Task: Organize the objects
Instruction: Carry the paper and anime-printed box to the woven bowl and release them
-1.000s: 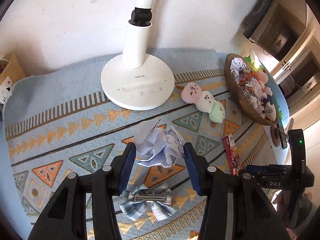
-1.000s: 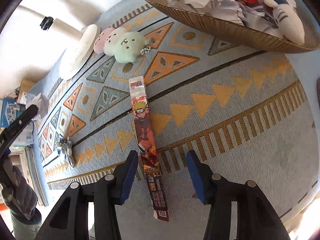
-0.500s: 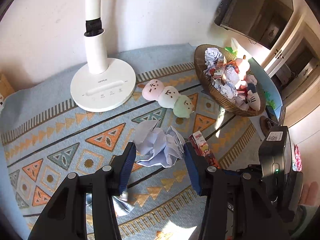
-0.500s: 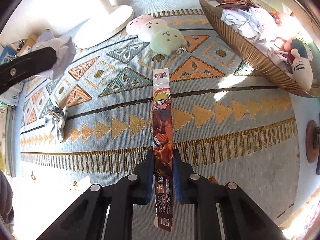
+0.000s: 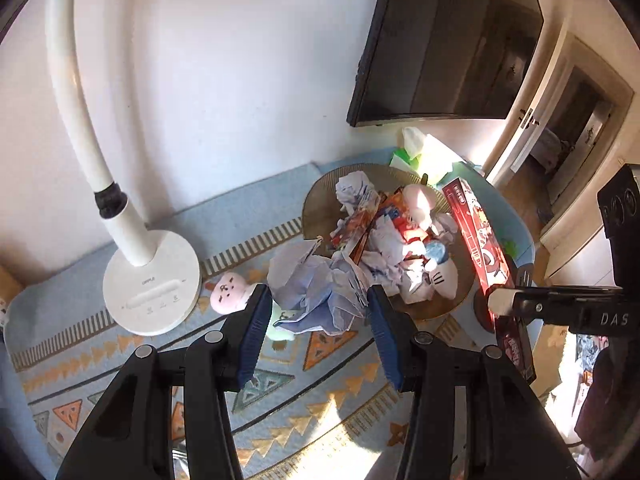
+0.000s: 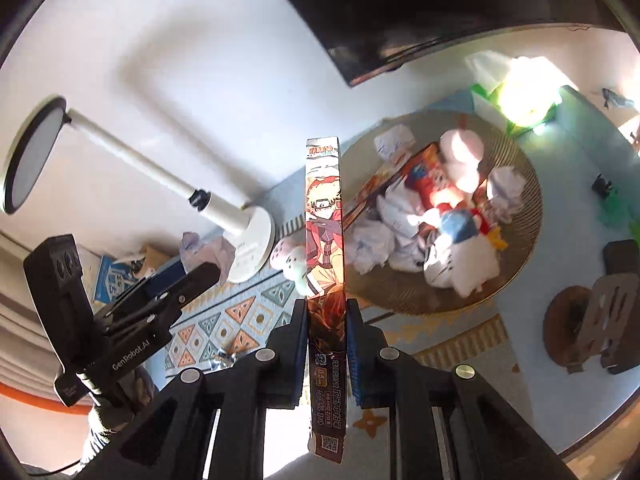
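My left gripper (image 5: 316, 308) is shut on a crumpled ball of pale blue paper (image 5: 316, 288), held in the air just left of the woven basket (image 5: 316, 204). My right gripper (image 6: 326, 320) is shut on a long narrow cartoon-printed box (image 6: 324, 216), raised off the mat and pointing upward beside the basket (image 6: 528, 216). In the left wrist view that box (image 5: 480, 248) hangs over the basket's right rim in the right gripper (image 5: 500, 304). The basket holds several paper balls, plush toys and a similar box. The left gripper (image 6: 208, 272) with its paper shows at the left of the right wrist view.
A white desk lamp (image 5: 150, 284) stands on the patterned blue mat (image 5: 340, 412) at the left. A pink-and-white plush chain (image 5: 230, 298) lies between lamp and basket. A green tissue box (image 6: 516, 100) sits behind the basket, a dark wooden stand (image 6: 592, 320) to its right.
Both grippers have lifted off the mat and swung toward the basket. The right one now carries the cartoon box upright in the air; the left has brought the paper ball up to the basket's edge.
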The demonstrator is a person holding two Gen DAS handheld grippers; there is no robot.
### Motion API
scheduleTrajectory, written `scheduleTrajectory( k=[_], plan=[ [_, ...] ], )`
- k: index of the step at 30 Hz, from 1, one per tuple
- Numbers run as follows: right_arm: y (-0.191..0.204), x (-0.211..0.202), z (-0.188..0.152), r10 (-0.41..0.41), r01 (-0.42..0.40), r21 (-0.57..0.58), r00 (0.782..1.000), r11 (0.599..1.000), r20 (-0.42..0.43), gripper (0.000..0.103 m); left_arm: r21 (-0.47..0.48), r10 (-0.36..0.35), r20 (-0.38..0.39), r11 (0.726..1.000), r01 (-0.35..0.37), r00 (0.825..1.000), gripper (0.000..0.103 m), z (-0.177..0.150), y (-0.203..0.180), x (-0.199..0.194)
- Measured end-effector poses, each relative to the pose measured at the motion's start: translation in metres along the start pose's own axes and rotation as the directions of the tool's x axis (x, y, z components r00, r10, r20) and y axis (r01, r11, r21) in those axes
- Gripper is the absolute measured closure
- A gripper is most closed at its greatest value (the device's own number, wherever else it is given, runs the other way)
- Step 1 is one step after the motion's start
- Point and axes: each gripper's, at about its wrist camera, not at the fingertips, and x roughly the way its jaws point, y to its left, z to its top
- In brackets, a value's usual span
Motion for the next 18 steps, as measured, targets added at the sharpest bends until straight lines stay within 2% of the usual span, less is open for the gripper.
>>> scheduleTrajectory(
  k=[3, 7, 12, 16, 18],
  plan=[
    [-0.021, -0.030, 0.032, -0.059, 0.060, -0.018, 0.995, 0.998, 0.078, 0.086, 0.019, -0.021, 0.022, 1.000, 0.020, 1.000, 0.057, 0.023, -0.017, 0.010],
    [-0.039, -0.048, 0.061, -0.144, 0.153, -0.069, 0.981, 0.986, 0.127, 0.086, 0.031, -0.049, 0.022, 0.998, 0.049, 0.999, 0.057, 0.046, -0.035, 0.032],
    [-0.047, -0.038, 0.089, -0.225, 0.244, -0.175, 0.966, 0.954, 0.124, 0.086, 0.064, -0.069, -0.003, 0.996, 0.069, 0.998, 0.057, 0.061, -0.054, 0.062],
    [-0.046, -0.014, 0.102, -0.238, 0.254, -0.249, 0.967, 0.935, 0.090, 0.086, 0.085, -0.082, -0.027, 0.993, 0.084, 0.996, 0.057, 0.067, -0.066, 0.082],
    [-0.045, 0.005, 0.107, -0.264, 0.271, -0.290, 0.962, 0.918, 0.065, 0.083, 0.114, -0.082, -0.028, 0.990, 0.084, 0.996, 0.049, 0.068, -0.073, 0.088]
  ],
)
